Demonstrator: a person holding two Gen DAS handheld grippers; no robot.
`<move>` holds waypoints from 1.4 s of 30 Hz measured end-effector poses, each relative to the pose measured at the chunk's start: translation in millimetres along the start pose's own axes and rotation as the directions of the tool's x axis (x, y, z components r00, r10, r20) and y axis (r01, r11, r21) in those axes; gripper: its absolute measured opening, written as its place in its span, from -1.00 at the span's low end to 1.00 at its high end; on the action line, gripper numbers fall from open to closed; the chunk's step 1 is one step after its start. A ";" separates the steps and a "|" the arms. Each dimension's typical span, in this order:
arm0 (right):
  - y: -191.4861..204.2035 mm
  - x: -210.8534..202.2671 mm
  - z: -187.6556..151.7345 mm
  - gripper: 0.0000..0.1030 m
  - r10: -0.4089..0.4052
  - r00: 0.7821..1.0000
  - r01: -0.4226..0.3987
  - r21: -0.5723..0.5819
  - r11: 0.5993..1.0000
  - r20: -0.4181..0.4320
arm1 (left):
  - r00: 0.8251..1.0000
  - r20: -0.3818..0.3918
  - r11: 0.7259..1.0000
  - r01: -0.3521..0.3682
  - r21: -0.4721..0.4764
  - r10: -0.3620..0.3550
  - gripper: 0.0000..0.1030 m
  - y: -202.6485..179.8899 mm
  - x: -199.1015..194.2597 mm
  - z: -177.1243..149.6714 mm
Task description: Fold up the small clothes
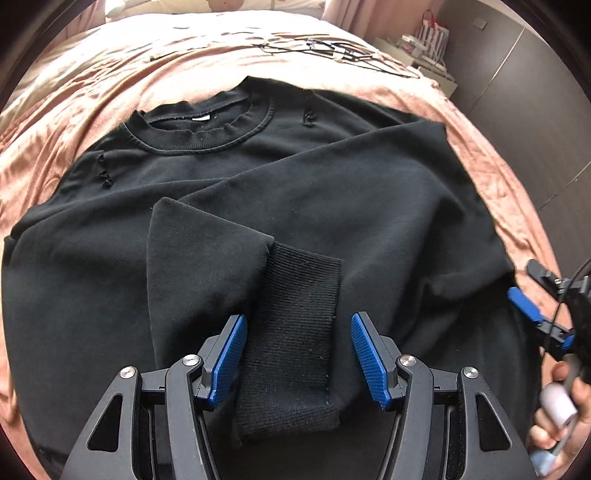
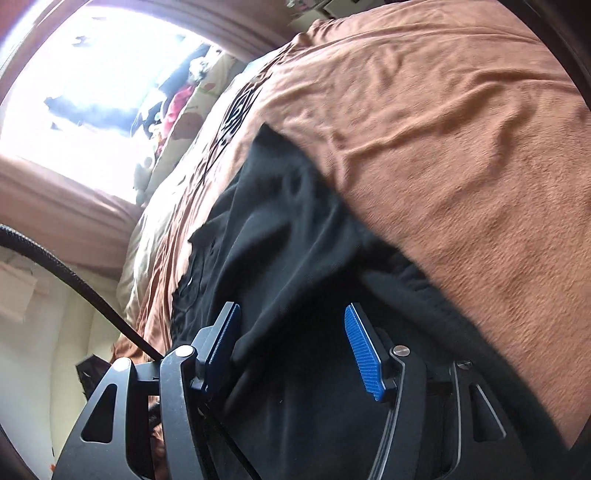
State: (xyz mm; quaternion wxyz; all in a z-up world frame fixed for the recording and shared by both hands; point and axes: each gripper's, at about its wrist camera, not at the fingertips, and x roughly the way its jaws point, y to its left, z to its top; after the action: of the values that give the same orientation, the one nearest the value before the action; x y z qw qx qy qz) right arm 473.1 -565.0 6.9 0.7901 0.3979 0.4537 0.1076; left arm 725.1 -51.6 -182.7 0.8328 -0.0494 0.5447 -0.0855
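A black sweatshirt point(image 1: 258, 173) lies face up on the pink-brown blanket point(image 1: 110, 85), collar at the far side. Its right sleeve is folded across the chest, and the ribbed cuff point(image 1: 299, 280) ends near me. My left gripper point(image 1: 298, 321) hangs open over that cuff, a blue pad on each side and a gap at the right pad. My right gripper point(image 1: 535, 291) is at the sweatshirt's right edge. In the right wrist view the right gripper point(image 2: 291, 310) is tilted and open. A fold of the sweatshirt point(image 2: 280, 229) runs between its fingers, beside the left pad.
Cables and small items point(image 1: 332, 50) lie on the far part of the bed. A dark wardrobe point(image 1: 517, 74) and a striped bag point(image 1: 432, 35) stand beyond the right side. A hand point(image 1: 561, 424) holds the right gripper. A bright window point(image 2: 92, 74) is behind the bed.
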 end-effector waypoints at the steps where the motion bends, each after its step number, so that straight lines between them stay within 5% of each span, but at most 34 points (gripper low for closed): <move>1: -1.0 -1.9 -0.4 0.11 0.000 1.000 0.000 0.006 1.000 0.001 | 1.000 0.001 1.000 -0.022 0.005 0.022 0.18 0.2 3.0 0.2; 6: -4.6 -3.4 -5.0 0.11 0.005 1.000 -0.005 0.034 0.999 0.000 | 0.999 0.015 0.999 -0.044 0.016 0.044 -0.06 4.4 7.0 -0.2; 12: -6.5 -5.2 -7.2 0.11 0.017 1.000 -0.017 0.045 0.999 0.005 | 0.999 0.029 1.000 0.016 -0.011 -0.016 -0.74 24.3 -10.0 1.7; 18: -15.8 -6.2 -2.5 0.11 0.059 0.998 -0.060 0.076 0.995 0.012 | 0.997 0.070 0.999 0.033 -0.038 -0.030 -0.92 45.6 -36.9 -0.8; 29: -29.7 14.5 -0.9 0.11 0.167 0.986 -0.163 0.153 0.975 -0.016 | 0.980 0.196 0.997 0.057 -0.056 -0.045 -0.93 87.3 -104.9 1.9; 37: -42.1 24.4 2.4 0.11 0.201 0.979 -0.205 0.183 0.961 0.042 | 0.957 0.275 0.984 0.126 -0.125 -0.088 -0.93 119.8 -152.5 -2.6; 42: -49.6 21.7 -2.2 0.08 0.194 0.976 -0.211 0.200 0.957 0.098 | 0.959 0.276 0.979 0.119 -0.168 -0.069 -0.93 139.8 -154.8 -14.2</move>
State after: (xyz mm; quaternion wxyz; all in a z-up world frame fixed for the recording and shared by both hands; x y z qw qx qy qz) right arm 474.1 -585.0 -43.4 0.7456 0.5270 0.3885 0.1242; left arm 663.8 115.9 -73.9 0.8858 -0.1627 0.4293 -0.0675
